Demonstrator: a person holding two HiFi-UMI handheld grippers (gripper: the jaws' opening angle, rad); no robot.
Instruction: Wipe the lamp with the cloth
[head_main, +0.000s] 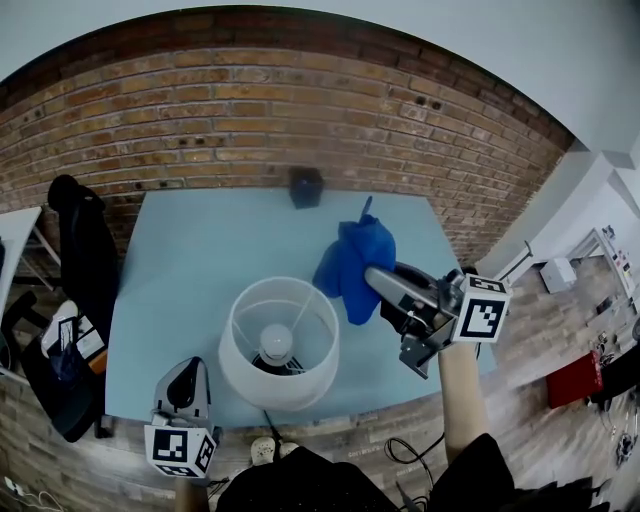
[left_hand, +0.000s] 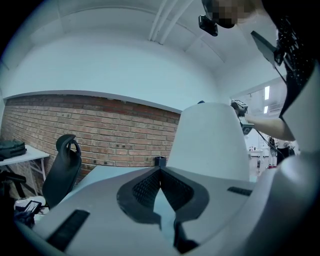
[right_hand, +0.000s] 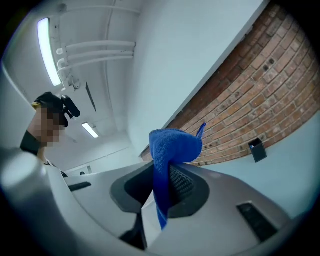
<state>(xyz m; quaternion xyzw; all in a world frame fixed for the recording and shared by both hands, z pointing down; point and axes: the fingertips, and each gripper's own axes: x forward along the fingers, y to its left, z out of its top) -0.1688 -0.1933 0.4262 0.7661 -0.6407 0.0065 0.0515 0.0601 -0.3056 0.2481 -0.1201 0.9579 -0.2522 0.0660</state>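
Head view first: a brick wall (head_main: 250, 100) at the back, and a pale blue table (head_main: 190, 260) filling the middle. A small dark box (head_main: 306, 187) sits at its far edge and a black chair (head_main: 85, 250) stands off to the left. The lamp (head_main: 278, 345) stands near the table's front edge, white shade open to the camera, bulb showing inside. Just right of it hangs the cloth (head_main: 355, 262), blue and bunched, held off the table by the right gripper (head_main: 375, 280). The left gripper (head_main: 183, 385) waits low at the front left corner, beside the shade but apart from it.

Over to the left gripper view: its jaws meet at the tips with nothing between them. Past the left gripper (left_hand: 160, 170) the lamp's shade (left_hand: 212, 140) rises white and close, with the box (left_hand: 159, 161) peeking beyond.

Right gripper view: the right gripper (right_hand: 165, 190) is clamped on a fold of the cloth (right_hand: 172, 150), most of it bulging above the pads and a thin tail trailing below.

That cloth looks soft, light and floppy, so the free bulge would be the wiping face. The shade looks thin and light, likely to dent or tip the lamp under a firm push. Light strokes down its outer wall seem wise, with the left gripper steadying the rim or base, clear of the fragile bulb.
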